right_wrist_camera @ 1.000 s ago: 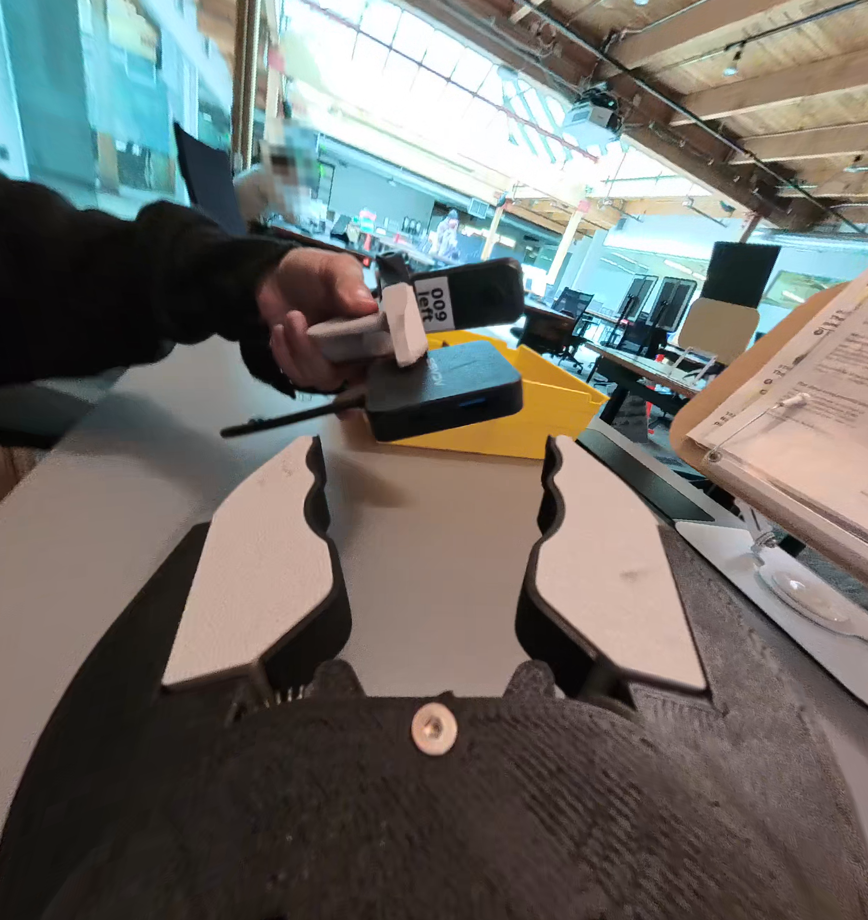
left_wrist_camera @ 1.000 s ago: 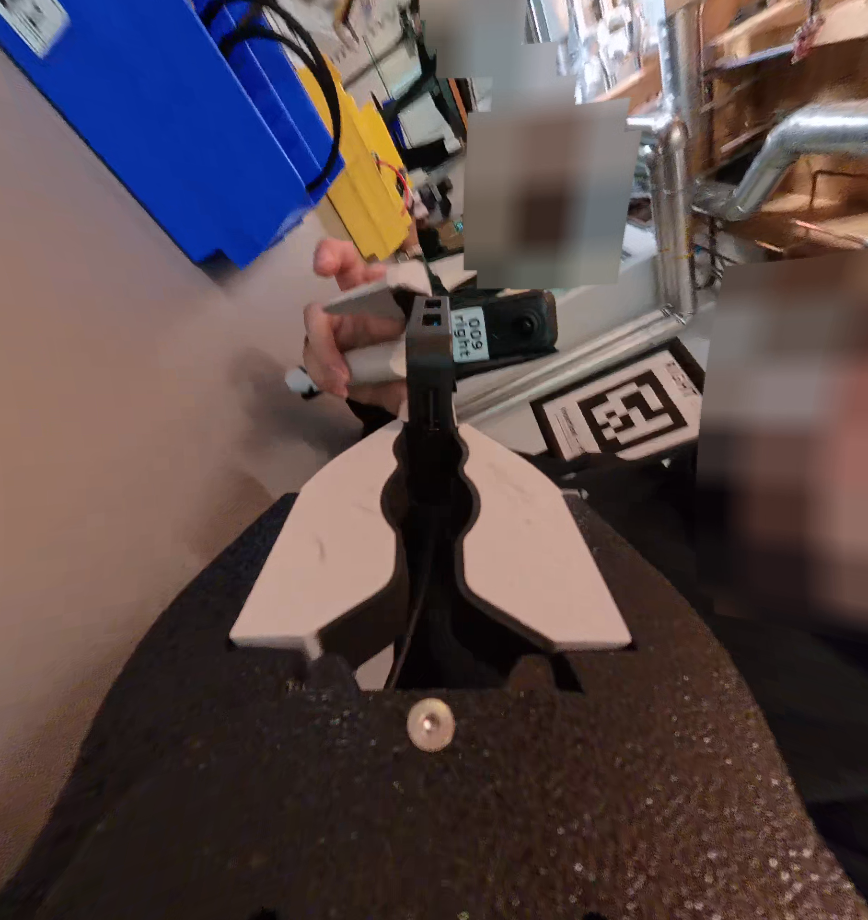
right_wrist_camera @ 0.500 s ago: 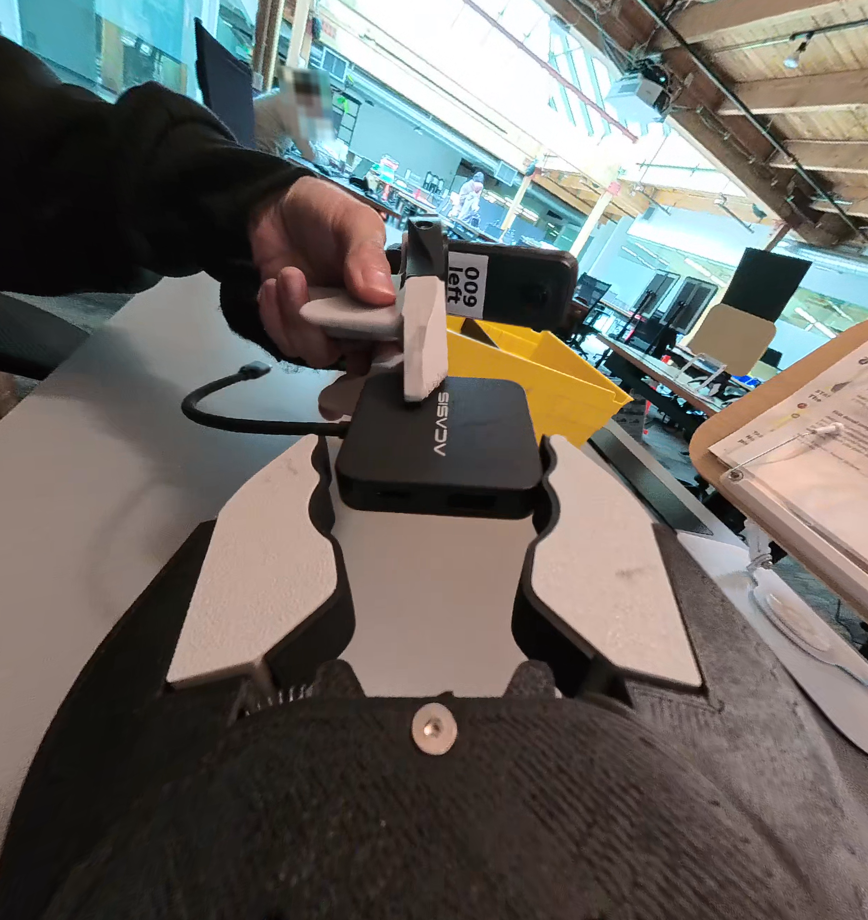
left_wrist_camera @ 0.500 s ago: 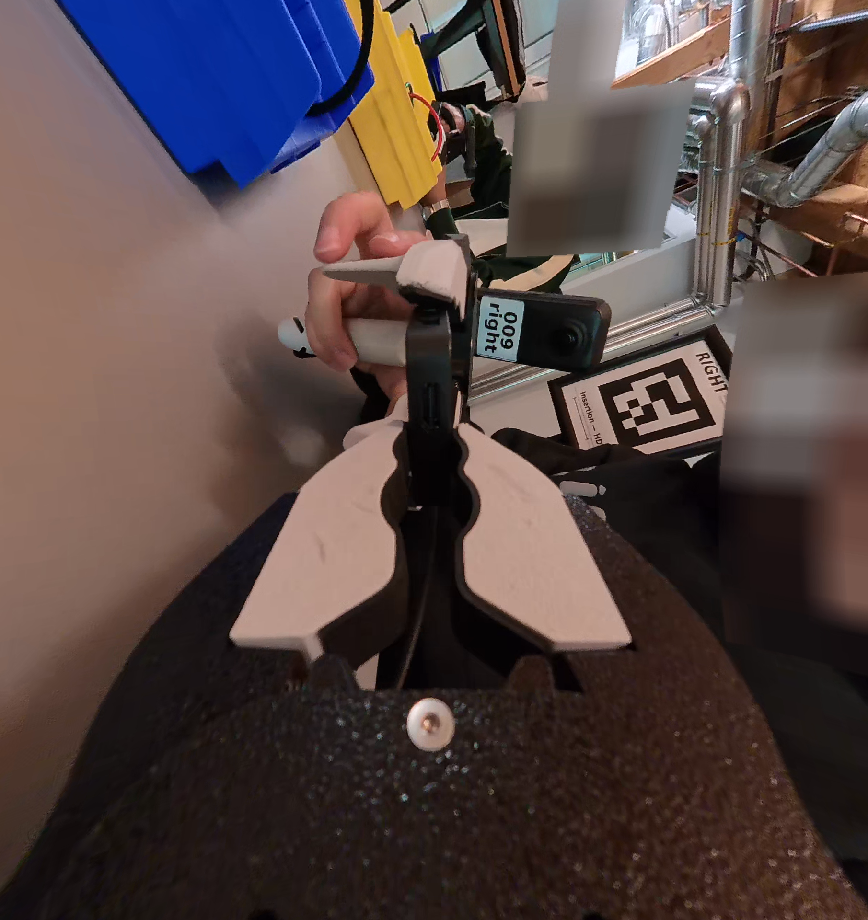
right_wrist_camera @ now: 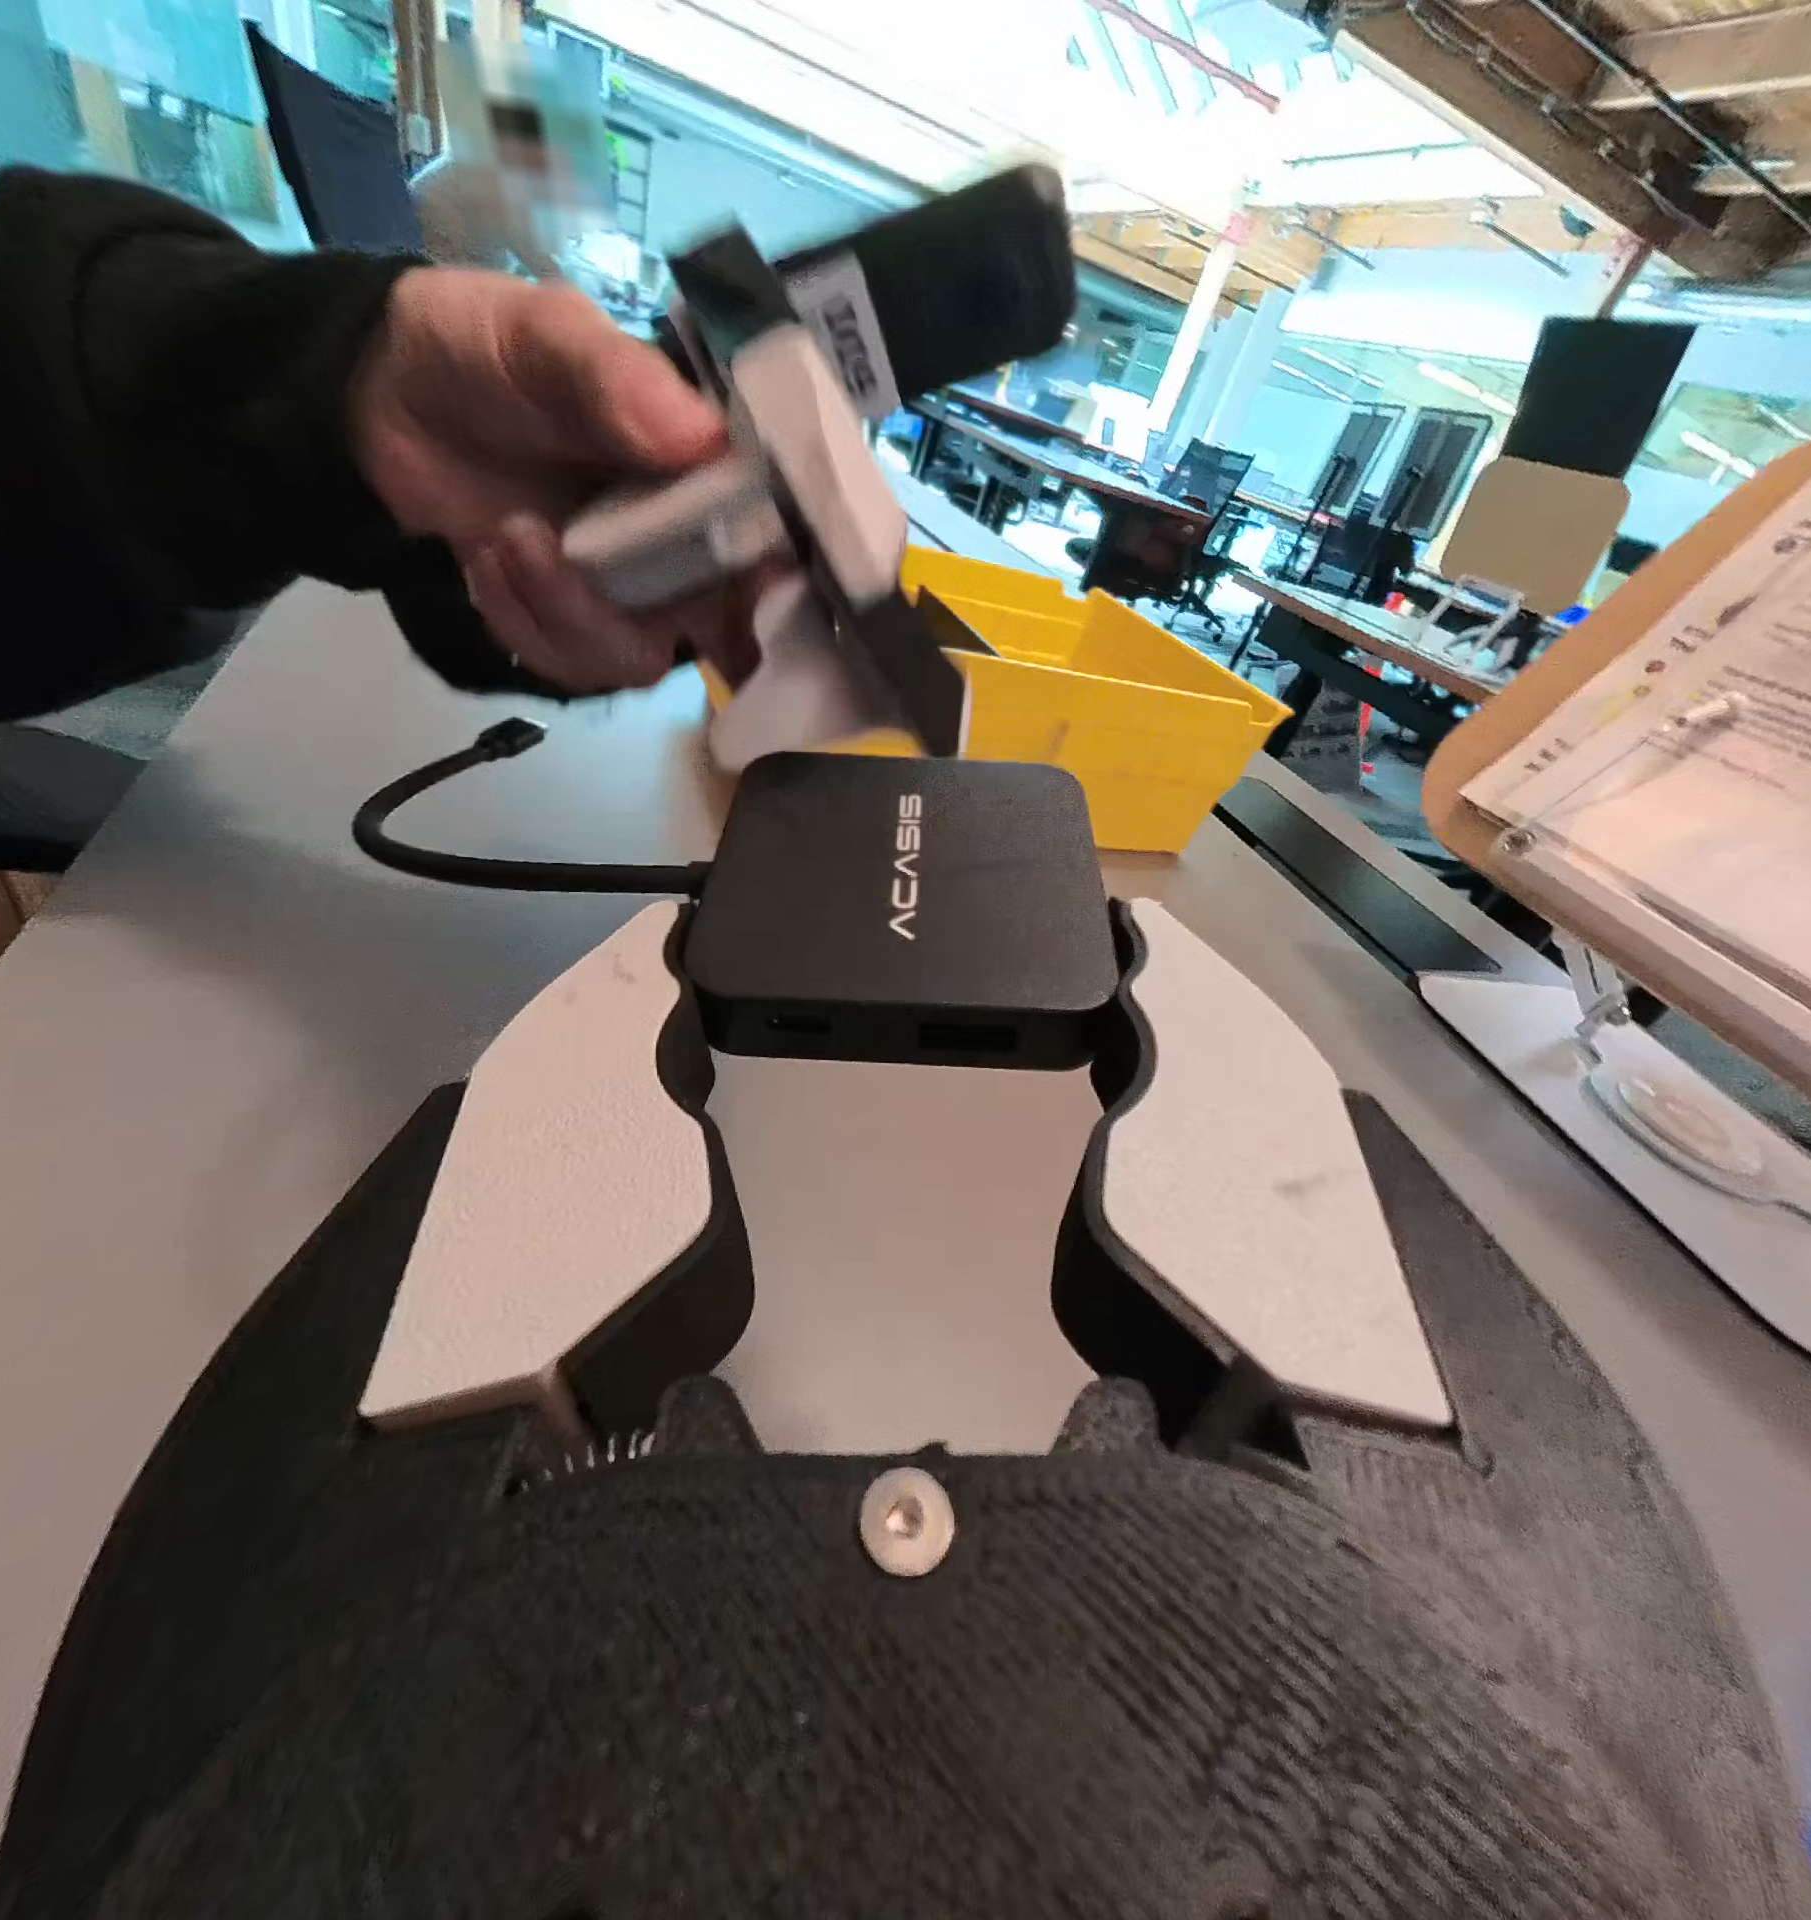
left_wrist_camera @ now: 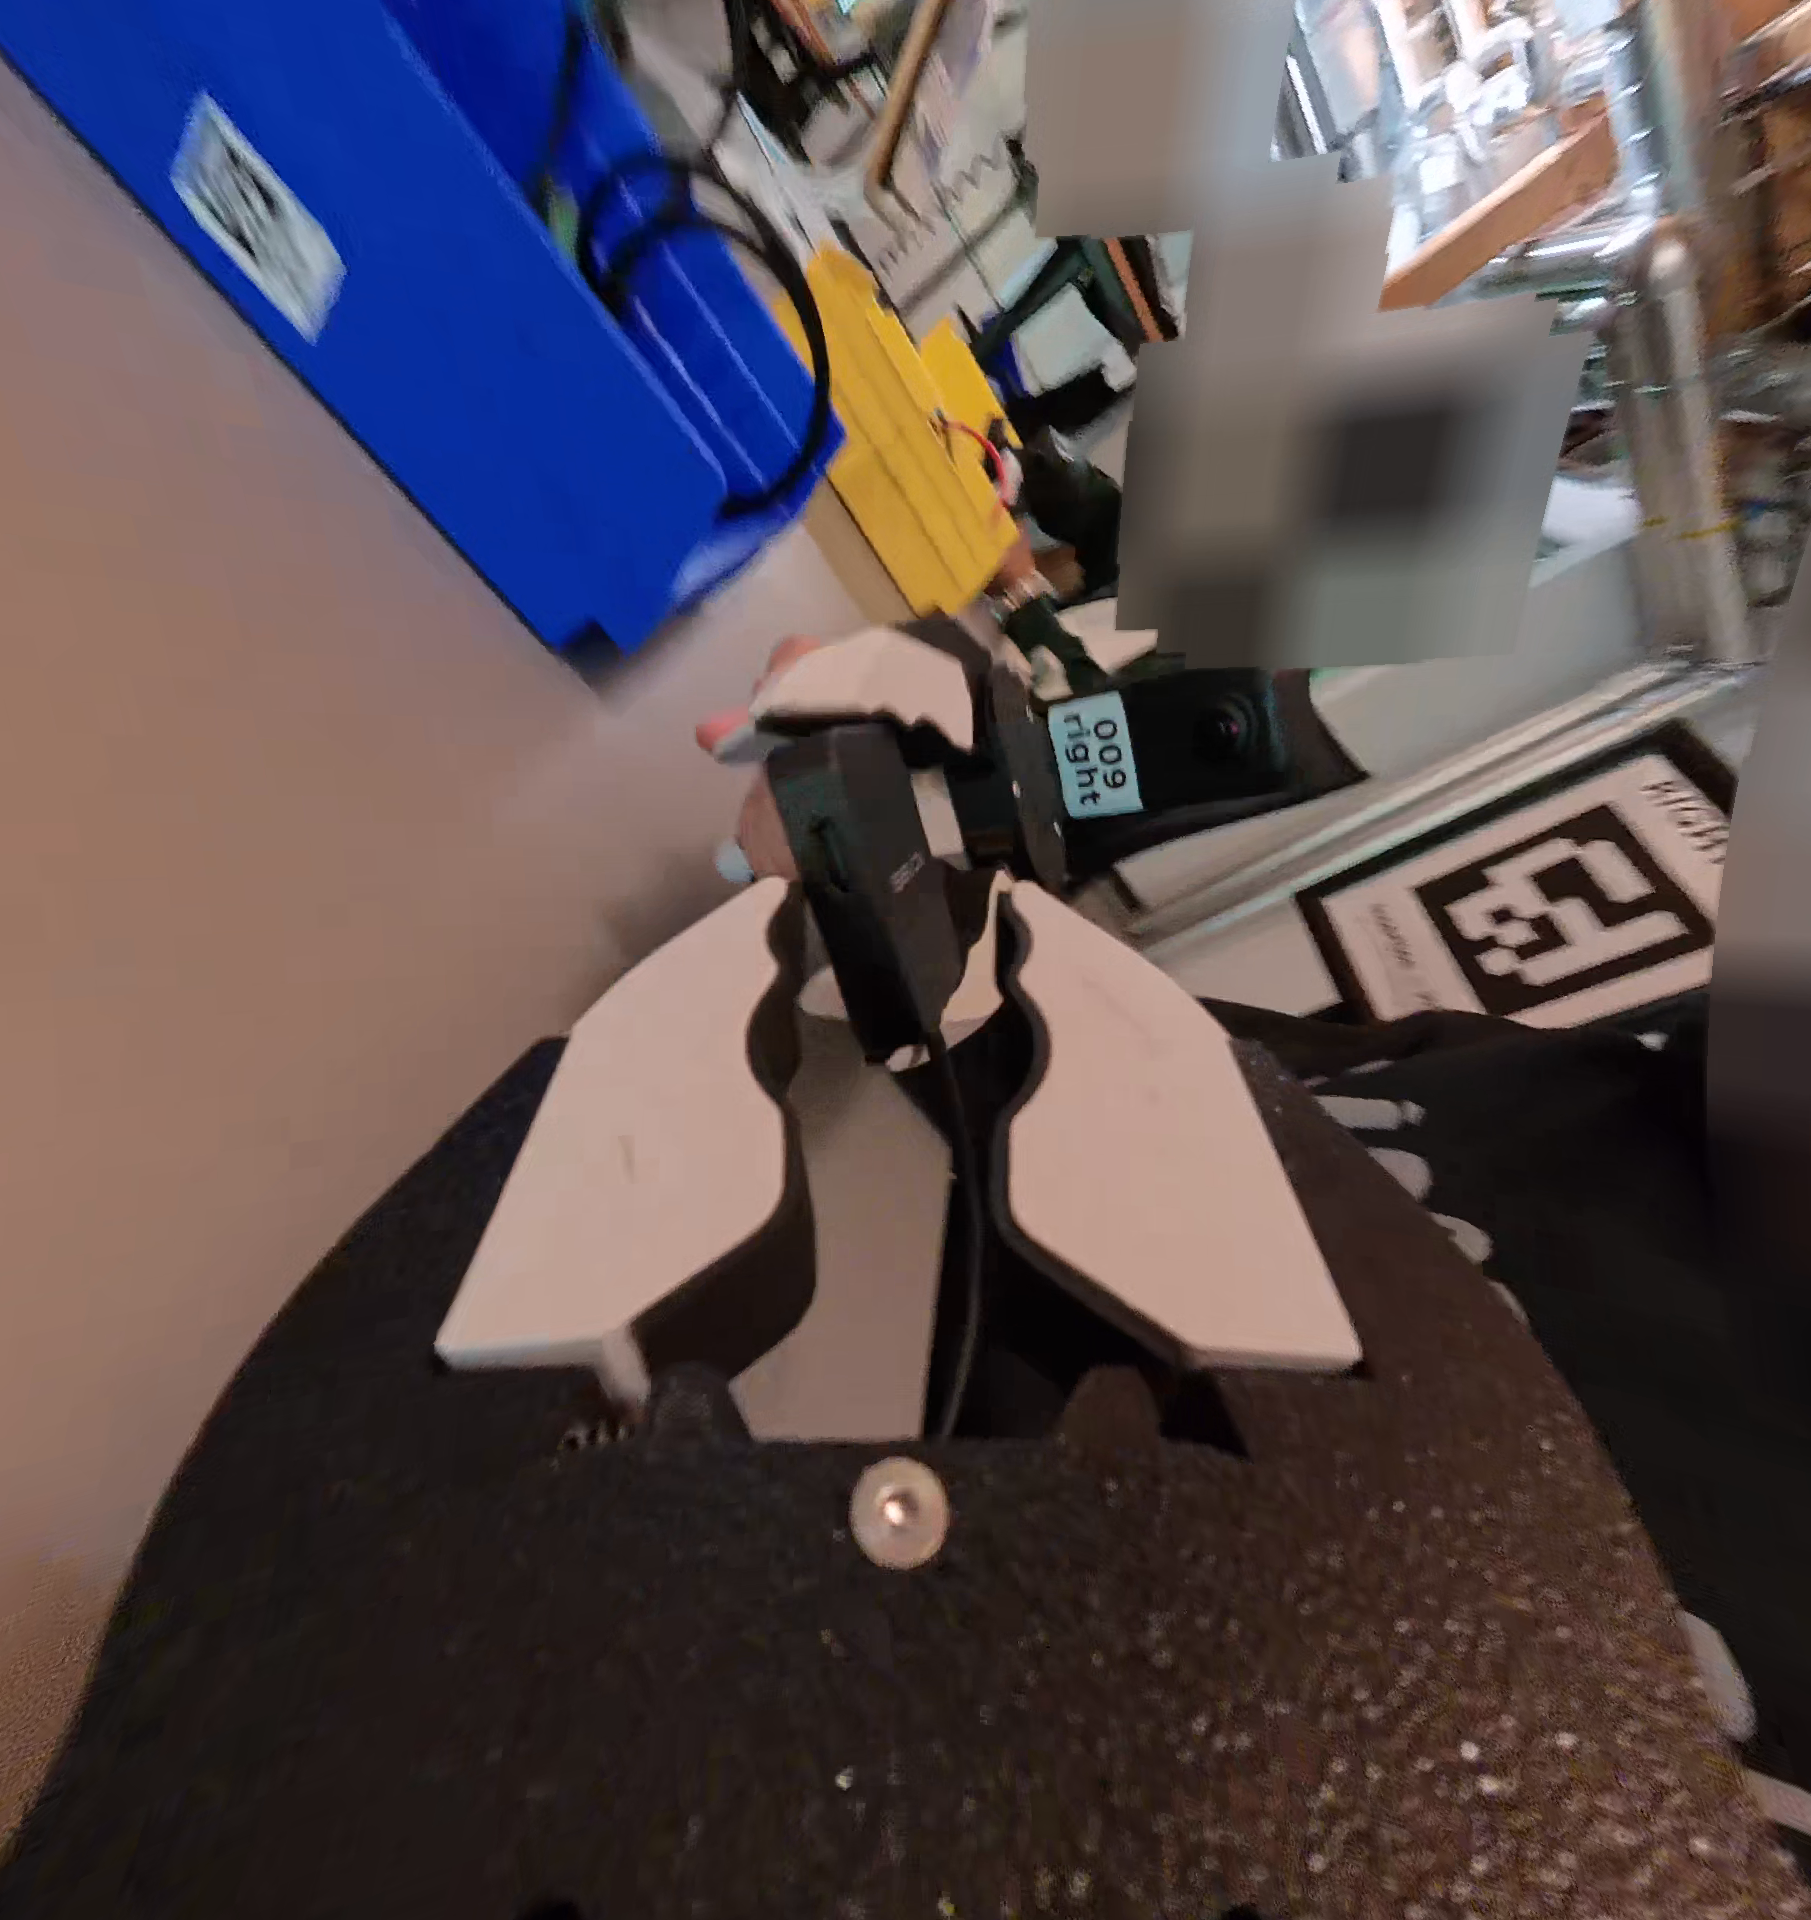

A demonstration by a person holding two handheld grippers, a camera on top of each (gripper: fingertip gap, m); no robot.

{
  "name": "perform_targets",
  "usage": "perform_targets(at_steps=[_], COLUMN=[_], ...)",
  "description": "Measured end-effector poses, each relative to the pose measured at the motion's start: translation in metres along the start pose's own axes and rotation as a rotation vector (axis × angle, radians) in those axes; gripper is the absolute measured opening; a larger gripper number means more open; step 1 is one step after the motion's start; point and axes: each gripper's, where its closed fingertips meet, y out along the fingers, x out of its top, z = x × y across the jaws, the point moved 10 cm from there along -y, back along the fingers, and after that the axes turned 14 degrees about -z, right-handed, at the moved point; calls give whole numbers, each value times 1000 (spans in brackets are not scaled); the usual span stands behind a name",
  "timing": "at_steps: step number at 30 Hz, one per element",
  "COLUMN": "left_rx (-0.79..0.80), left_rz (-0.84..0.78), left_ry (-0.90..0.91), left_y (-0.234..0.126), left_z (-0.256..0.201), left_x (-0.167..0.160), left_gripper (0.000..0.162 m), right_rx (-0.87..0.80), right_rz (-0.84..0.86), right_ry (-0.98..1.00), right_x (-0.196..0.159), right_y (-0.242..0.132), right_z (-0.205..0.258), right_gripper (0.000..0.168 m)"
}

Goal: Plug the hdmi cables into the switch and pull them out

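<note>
The switch (right_wrist_camera: pixel 901 894) is gripped flat across its width by the right gripper (right_wrist_camera: pixel 906 987), ports facing back. The left gripper (left_wrist_camera: pixel 896 940), jaws apart, is positioned beyond its far edge, holding nothing.
</note>
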Motion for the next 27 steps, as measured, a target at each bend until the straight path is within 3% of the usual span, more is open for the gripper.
perform_targets(at_steps=[3, 6, 9, 11, 12, 14, 19, 27], left_rx=[94, 329, 845, 1195, 1281, 1330, 1436, 1537], left_rz=[-175, -339, -180, 44, 141, 243, 473, 636], left_ry=[233, 456, 612, 536, 475, 363, 237, 111], left_y=[-38, -93, -150, -183, -194, -206, -209, -209], left_z=[-26, -44, -24, 4, 18, 44, 97, 142], left_x=[40, 75, 94, 99, 100, 97, 89, 86], left_gripper=[34, 36, 36, 47, 50, 44, 48, 35], right_rx=[-79, -114, -116, -125, -123, -128, -142, -25], right_rz=[-41, -127, -212, -239, -232, -212, -232, -443], right_ry=[86, 219, 271, 277, 275, 249, 216, 402], right_x=[1, 0, 2, 3, 2, 0, 2, 7], right_y=[-7, -13, -15, -15, -14, -13, -14, -30], right_z=[-10, -19, -22, -22, -21, -21, -18, -23], right_gripper=[74, 74, 74, 74, 74, 74, 73, 74])
